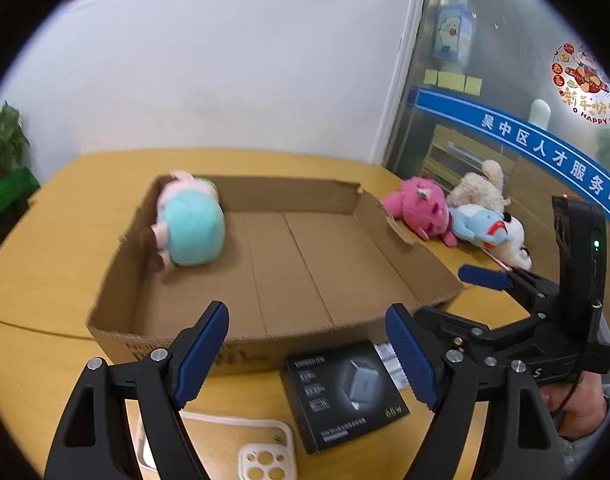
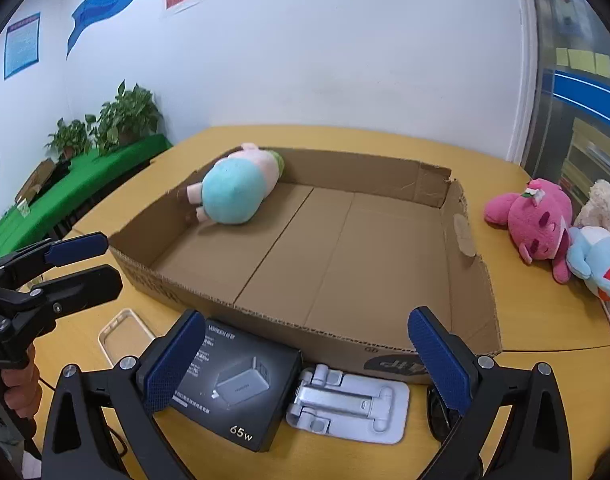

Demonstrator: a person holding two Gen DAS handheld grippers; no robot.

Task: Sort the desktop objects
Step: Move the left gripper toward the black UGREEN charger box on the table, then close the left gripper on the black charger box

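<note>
A shallow cardboard box (image 2: pixel 345 248) is seen lying open on the yellow table (image 2: pixel 525 320); a plush pig (image 2: pixel 235 192), teal-bodied with a pink head, is laid on its side in the box's far left corner, against the wall; the rest of the box floor is bare. Outside the box, to its right, a pink plush (image 2: pixel 539 226) is piled with a pale blue plush (image 2: pixel 597 260) and a cream plush (image 1: pixel 485 190), all touching. Just before the box's near wall a black charger box (image 2: pixel 237 384) is laid flat, marked 65W; beside it, to the right, a grey folding stand (image 2: pixel 349 404) is set; a clear phone case (image 2: pixel 121 336) is found to the left, and dark sunglasses (image 2: pixel 439 412) are partly hidden behind a right finger. The left gripper (image 1: pixel 307 356) is held spread wide above the charger box's edge, nothing between its pads; the right gripper (image 2: pixel 307 362) is likewise released, wide apart and empty, held over the charger box and stand; each gripper is caught in the other's view, a hand (image 1: pixel 581 408) seen on the right one's handle.
</note>
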